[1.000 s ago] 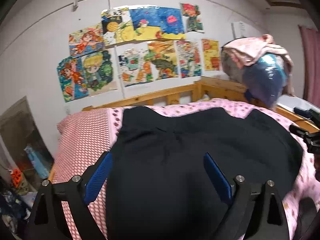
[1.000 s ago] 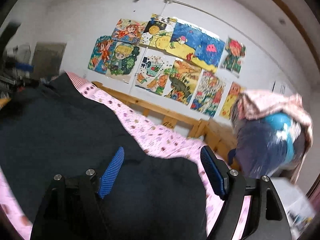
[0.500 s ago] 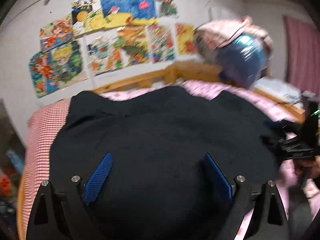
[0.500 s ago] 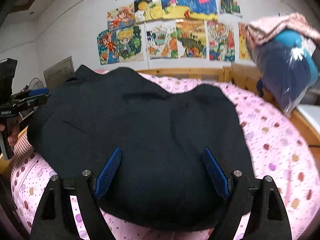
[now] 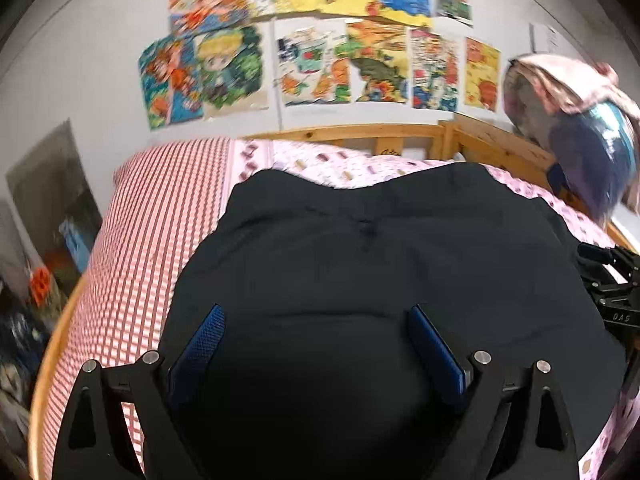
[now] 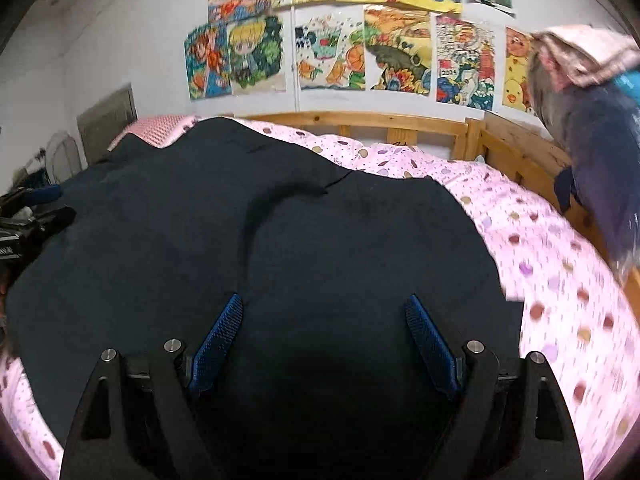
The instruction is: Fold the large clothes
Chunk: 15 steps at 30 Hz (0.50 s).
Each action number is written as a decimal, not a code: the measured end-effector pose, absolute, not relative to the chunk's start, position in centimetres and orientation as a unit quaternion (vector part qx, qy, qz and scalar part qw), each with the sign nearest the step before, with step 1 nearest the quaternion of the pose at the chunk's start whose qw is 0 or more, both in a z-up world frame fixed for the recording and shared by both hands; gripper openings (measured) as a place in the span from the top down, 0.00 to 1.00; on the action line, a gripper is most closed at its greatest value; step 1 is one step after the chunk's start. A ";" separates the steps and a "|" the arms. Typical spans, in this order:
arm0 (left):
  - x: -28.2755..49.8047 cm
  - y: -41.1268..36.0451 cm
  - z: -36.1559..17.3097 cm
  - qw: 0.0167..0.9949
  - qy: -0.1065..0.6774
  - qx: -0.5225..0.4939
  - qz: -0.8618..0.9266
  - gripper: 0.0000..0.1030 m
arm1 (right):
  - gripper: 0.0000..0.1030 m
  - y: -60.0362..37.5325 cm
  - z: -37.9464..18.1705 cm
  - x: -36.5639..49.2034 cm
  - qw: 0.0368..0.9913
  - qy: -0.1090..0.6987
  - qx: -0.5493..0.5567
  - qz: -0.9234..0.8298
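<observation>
Both views swing back toward the wall as I hover the left gripper (image 5: 316, 336) and right gripper (image 6: 324, 332), jaws spread and empty, over the dark garment (image 6: 280, 248) lying flat on the bed (image 6: 560, 280), ready for a hem pinch.

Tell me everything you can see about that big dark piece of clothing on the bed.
The dark garment is plain navy-black, matte woven-looking cloth with faint seams and a few soft creases. It lies spread nearly flat across the pink dotted bedsheet, one edge reaching the red-checked sheet. Both grippers hover open above it, neither gripping.
</observation>
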<state>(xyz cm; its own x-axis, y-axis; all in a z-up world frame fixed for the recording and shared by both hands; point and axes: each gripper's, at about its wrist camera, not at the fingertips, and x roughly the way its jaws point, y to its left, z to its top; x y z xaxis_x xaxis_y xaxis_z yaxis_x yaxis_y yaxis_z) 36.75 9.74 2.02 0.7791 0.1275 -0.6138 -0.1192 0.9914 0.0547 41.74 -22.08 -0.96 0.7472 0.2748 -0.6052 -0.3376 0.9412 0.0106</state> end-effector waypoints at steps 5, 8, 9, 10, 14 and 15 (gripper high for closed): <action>36.1 12.3 -0.2 0.941 0.328 -0.042 0.073 0.00 | 0.22 -19.8 -0.6 43.2 0.929 0.325 -0.080 0.158; 35.3 13.5 -1.5 0.942 0.321 -0.075 0.067 0.00 | 0.15 -19.7 -1.8 43.9 0.919 0.357 -0.065 0.155; 35.3 13.8 -1.8 0.942 0.320 -0.081 0.065 0.00 | 0.11 -20.0 -2.3 44.1 0.916 0.367 -0.056 0.155; 35.2 14.1 -2.0 0.941 0.320 -0.087 0.062 0.00 | 0.09 -20.4 -2.8 44.5 0.912 0.377 -0.041 0.157; 35.0 15.1 -2.6 0.941 0.314 -0.120 0.050 0.00 | 0.04 -20.9 -4.1 45.0 0.904 0.395 -0.012 0.163; 34.8 15.4 -2.8 0.942 0.307 -0.131 0.041 0.00 | 0.03 -20.7 -4.2 45.0 0.903 0.397 -0.013 0.163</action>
